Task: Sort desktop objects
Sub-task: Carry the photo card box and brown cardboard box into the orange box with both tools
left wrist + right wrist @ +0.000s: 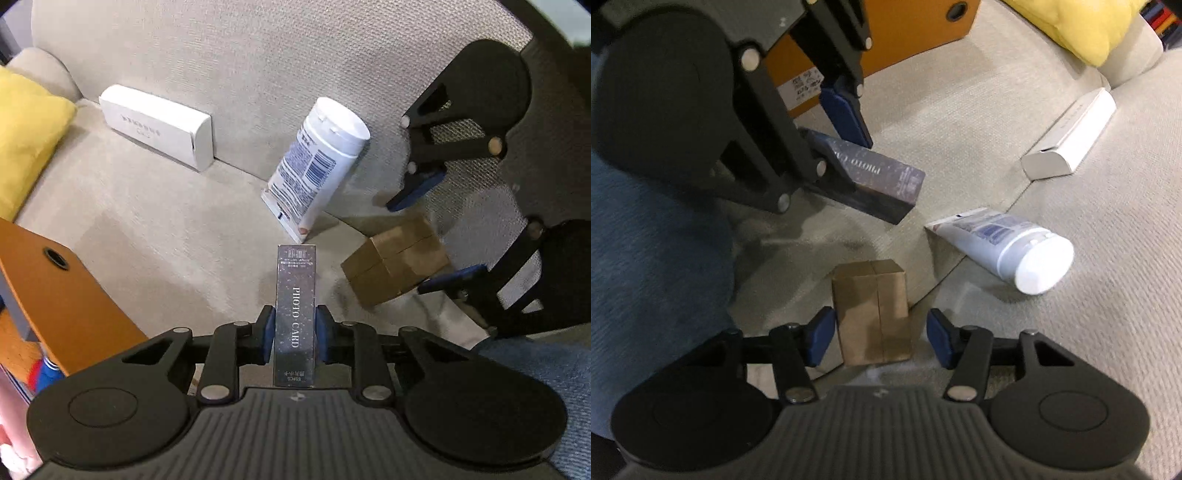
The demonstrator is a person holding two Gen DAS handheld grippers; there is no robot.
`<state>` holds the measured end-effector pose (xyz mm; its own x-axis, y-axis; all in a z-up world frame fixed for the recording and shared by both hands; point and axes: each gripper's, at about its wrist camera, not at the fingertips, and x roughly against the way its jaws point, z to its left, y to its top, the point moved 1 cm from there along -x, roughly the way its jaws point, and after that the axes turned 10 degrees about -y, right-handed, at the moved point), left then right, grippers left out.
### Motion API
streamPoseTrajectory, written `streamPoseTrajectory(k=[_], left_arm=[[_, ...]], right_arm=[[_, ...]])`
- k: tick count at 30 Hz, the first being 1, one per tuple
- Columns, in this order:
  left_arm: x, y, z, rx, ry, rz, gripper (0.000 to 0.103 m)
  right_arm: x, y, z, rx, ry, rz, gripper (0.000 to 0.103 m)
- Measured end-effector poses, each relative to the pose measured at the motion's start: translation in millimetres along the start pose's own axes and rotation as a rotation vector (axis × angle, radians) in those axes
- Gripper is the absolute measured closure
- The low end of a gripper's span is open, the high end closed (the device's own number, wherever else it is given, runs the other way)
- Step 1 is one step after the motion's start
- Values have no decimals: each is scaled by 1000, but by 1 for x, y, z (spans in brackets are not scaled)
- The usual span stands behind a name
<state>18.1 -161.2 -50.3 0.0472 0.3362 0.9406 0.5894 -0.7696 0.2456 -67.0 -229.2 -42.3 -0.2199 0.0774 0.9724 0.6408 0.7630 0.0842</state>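
Observation:
My left gripper [295, 334] is shut on a dark "PHOTO CARD" box [295, 295] and holds it above the beige sofa seat; the box also shows in the right wrist view [875, 181]. My right gripper [881, 339] is open, its blue pads on either side of a small brown cardboard box [873, 314] without touching it. That brown box [395, 266] lies on the seat, with the right gripper [424, 240] around it. A white tube [317, 162] leans against the backrest, cap up; it also shows in the right wrist view [1008, 247].
A long white box [159, 125] lies against the sofa backrest [258, 55]; it also shows in the right wrist view [1071, 147]. A yellow cushion [26, 136] sits at the far left. An orange box [62, 295] stands at the seat's left edge. Blue fabric [657, 240] lies nearby.

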Motion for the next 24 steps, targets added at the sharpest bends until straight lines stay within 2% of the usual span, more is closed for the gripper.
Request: streamPoseTrajectory(k=[3, 6, 10, 16, 24], left_arm=[[-3, -2, 0, 4, 15, -7, 77], [-12, -5, -7, 1, 29, -25, 77], [2, -10, -8, 32, 35, -72, 77], [56, -17, -18, 78, 6, -186, 77], [110, -25, -18, 161, 11, -340, 77]], right_arm=[[-9, 1, 5, 0, 16, 22, 54], [-11, 1, 8, -10, 25, 25, 54], [-5, 0, 2, -45, 20, 9, 55], [18, -4, -24, -186, 31, -68, 55], [59, -15, -58, -439, 104, -211, 55]])
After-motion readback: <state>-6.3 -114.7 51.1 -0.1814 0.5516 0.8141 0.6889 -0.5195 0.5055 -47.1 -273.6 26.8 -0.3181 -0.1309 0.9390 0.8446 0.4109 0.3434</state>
